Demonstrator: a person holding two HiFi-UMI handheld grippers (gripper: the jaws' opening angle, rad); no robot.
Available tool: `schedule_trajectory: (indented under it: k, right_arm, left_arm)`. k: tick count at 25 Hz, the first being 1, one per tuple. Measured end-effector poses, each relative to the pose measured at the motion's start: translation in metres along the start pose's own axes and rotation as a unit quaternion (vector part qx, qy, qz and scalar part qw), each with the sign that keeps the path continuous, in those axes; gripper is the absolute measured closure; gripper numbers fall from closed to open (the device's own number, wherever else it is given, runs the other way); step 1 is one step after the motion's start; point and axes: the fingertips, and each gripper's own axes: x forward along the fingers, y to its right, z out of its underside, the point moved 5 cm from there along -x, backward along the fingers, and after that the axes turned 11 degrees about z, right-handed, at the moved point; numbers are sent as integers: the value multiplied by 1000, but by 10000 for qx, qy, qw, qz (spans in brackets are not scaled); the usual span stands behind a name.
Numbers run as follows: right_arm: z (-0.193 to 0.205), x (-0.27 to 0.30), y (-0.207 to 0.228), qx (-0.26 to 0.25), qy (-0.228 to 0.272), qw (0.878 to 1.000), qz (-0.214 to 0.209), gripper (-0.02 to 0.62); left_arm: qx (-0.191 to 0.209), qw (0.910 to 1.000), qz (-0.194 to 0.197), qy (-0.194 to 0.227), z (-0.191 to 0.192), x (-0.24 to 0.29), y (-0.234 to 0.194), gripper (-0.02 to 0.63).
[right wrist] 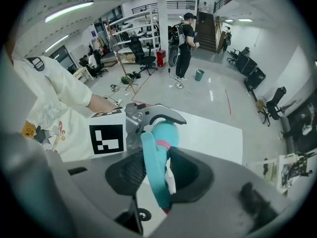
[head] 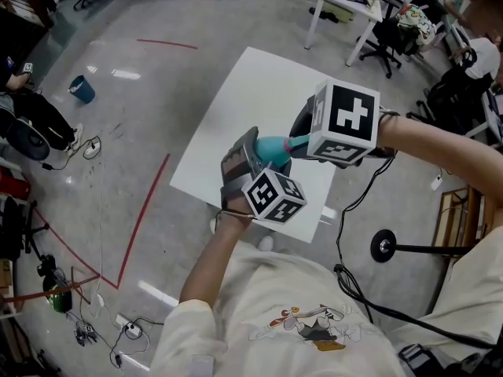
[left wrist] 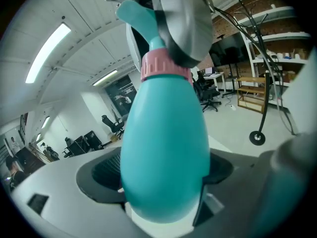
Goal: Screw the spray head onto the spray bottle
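Above the white table (head: 251, 93), both grippers hold one teal spray bottle (head: 275, 149). My left gripper (head: 250, 162) is shut on the bottle's body (left wrist: 163, 148), which fills the left gripper view between the dark pads (left wrist: 104, 170). A pink collar (left wrist: 161, 66) sits at the neck, with the teal spray head (left wrist: 136, 14) on top. My right gripper (head: 300, 144) comes from the right and is shut on the spray head (right wrist: 156, 177). In the right gripper view the pink collar (right wrist: 162, 145) and the bottle (right wrist: 167, 132) lie just beyond its jaws. The joint under the collar is hidden.
The table stands on a grey floor marked with red tape lines (head: 145, 210). A round stand base (head: 383, 246) and cables lie at the right, a blue bucket (head: 81, 89) at the far left. Desks and office chairs (head: 389, 34) are at the back. A person (right wrist: 183, 43) stands far off.
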Motion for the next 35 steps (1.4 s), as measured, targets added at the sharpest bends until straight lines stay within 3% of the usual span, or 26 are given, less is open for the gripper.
schedule_trajectory:
  k: [6, 11, 16, 23, 30, 32, 34, 35]
  right_arm:
    - [1, 4, -1, 206, -63, 9998, -41, 468]
    - [8, 14, -1, 8, -206, 9998, 46, 468]
    - [19, 35, 0, -228, -484, 9986, -55, 468]
    - [45, 71, 9, -68, -804, 9967, -92, 468]
    - [64, 134, 31, -396, -1210, 9917, 152, 468]
    - [73, 160, 34, -413, -1511, 9875, 156, 468]
    - [82, 186, 38, -489, -1818, 9819, 186, 468]
    - [85, 198, 40, -562, -1935, 9792, 227, 468]
  left_arm:
    - [-47, 10000, -33, -5, 3, 2, 3, 156]
    - [167, 9997, -98, 158, 9, 8, 8, 158]
    - [111, 9991, 331, 222, 24, 10, 14, 158]
    - [24, 9980, 637, 33, 63, 15, 26, 158]
    - [-564, 9922, 1105, -103, 100, 20, 28, 166]
    - [-695, 9916, 1094, -45, 107, 21, 23, 249]
    - [-853, 9915, 978, 55, 111, 23, 16, 417]
    - [-918, 9911, 962, 63, 114, 24, 13, 454]
